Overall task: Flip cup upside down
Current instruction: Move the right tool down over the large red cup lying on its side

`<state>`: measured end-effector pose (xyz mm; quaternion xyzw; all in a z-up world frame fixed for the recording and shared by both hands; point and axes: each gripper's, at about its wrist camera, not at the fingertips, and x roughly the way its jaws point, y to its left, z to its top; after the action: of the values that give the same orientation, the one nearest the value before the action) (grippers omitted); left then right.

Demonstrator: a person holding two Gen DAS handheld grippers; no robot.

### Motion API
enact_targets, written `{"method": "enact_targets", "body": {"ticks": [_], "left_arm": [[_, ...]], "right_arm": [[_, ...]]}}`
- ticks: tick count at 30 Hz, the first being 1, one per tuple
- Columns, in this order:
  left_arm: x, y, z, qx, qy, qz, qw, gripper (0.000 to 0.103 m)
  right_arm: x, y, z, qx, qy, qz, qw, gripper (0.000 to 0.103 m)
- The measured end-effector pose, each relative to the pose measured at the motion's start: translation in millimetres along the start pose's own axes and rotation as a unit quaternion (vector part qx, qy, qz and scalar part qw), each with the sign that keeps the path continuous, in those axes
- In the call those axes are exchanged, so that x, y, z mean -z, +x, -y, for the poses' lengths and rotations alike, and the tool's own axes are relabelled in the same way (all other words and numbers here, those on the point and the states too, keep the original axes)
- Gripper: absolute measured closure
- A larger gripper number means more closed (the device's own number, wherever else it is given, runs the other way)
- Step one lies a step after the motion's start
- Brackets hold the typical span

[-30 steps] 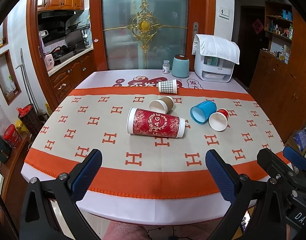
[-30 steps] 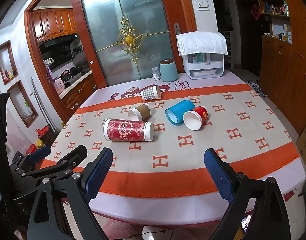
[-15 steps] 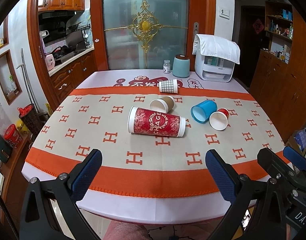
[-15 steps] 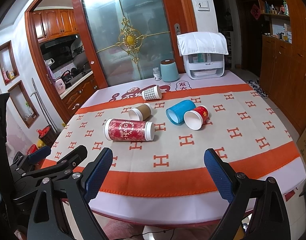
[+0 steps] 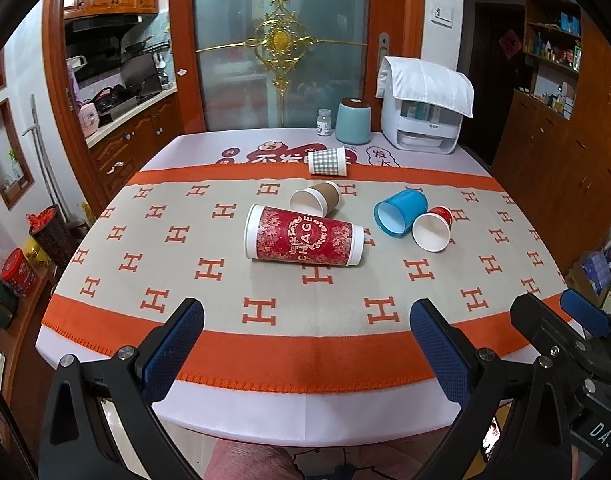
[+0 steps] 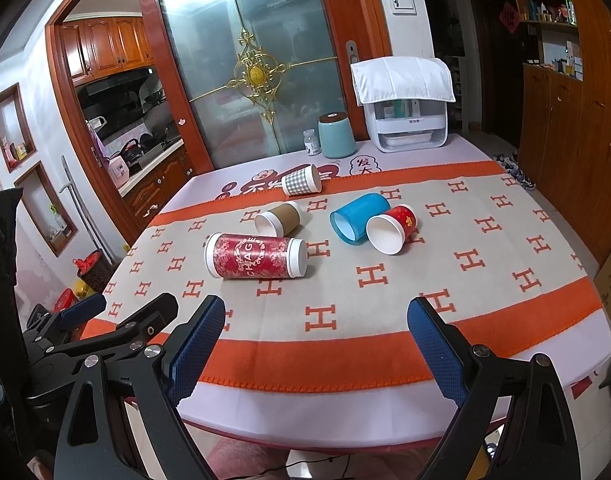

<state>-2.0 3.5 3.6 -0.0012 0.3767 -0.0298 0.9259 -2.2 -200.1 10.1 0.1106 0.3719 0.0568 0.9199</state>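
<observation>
Several cups lie on their sides on the table. A tall red patterned cup (image 5: 303, 237) (image 6: 256, 256) lies in the middle. Behind it is a brown paper cup (image 5: 315, 199) (image 6: 277, 219). To the right are a blue cup (image 5: 400, 213) (image 6: 359, 218) and a small red cup (image 5: 432, 228) (image 6: 390, 229), touching. A checked cup (image 5: 328, 162) (image 6: 301, 180) lies further back. My left gripper (image 5: 307, 336) and right gripper (image 6: 316, 334) are both open and empty, above the table's near edge, well short of the cups.
The table has an orange and beige cloth (image 5: 225, 280). At the back stand a teal jar (image 5: 353, 121), a small bottle (image 5: 324, 122) and a white appliance under a white cover (image 5: 425, 108). Wooden cabinets (image 6: 569, 120) stand to the right.
Both views have shifted very slightly; the cups sit a touch lower in the frames. The cups themselves have not moved and both grippers stay open.
</observation>
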Motion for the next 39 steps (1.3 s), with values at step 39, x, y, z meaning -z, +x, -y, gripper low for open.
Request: {"method": "enact_targets", "body": {"ticks": [39], "left_arm": [[-55.9,246.7,57.0,-0.043,0.494,-0.109,0.8617,0.001]], "right_arm": [[-16.8,275.6,93.7,-0.011,0.197,-0.194,0.961,0.017]]}}
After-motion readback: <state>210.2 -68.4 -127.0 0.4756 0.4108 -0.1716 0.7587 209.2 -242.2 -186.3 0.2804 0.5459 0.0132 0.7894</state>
